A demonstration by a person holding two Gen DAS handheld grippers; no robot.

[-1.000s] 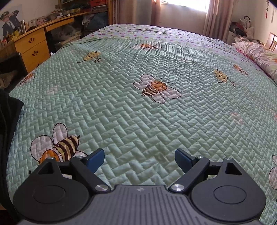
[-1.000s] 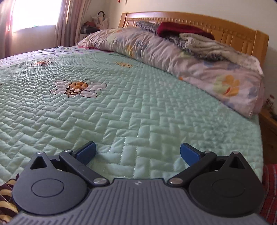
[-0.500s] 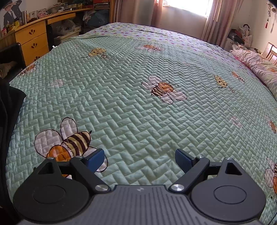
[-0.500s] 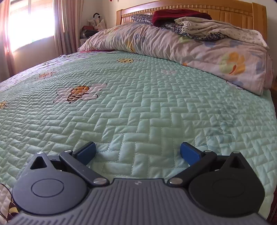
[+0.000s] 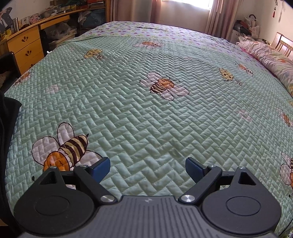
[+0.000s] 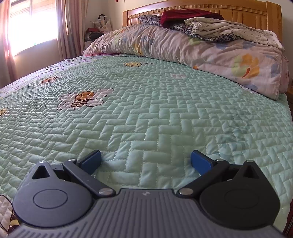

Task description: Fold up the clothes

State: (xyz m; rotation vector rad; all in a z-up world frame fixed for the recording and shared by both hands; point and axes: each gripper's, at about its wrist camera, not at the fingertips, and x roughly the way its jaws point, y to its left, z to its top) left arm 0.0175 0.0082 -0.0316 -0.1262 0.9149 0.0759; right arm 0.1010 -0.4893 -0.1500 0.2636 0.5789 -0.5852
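In the left wrist view, the left gripper (image 5: 148,169) hangs over a mint-green quilted bedspread (image 5: 146,113) printed with bees, its blue pads (image 5: 101,168) spread wide with nothing between them. A large bee motif (image 5: 64,147) lies just beyond the left finger. A dark cloth (image 5: 8,128) drapes at the left edge; what it is cannot be told. A wooden desk with drawers (image 5: 24,48) stands past the bed's far left corner.

In the right wrist view, the right gripper (image 6: 146,162) is likewise released, empty, low over the same bedspread (image 6: 146,117). The clothes wait well beyond it: a maroon garment (image 6: 190,16), a dark patterned garment (image 6: 157,20) and a pale printed garment (image 6: 232,29) heaped on a folded floral duvet (image 6: 183,47) against the wooden headboard (image 6: 238,9).
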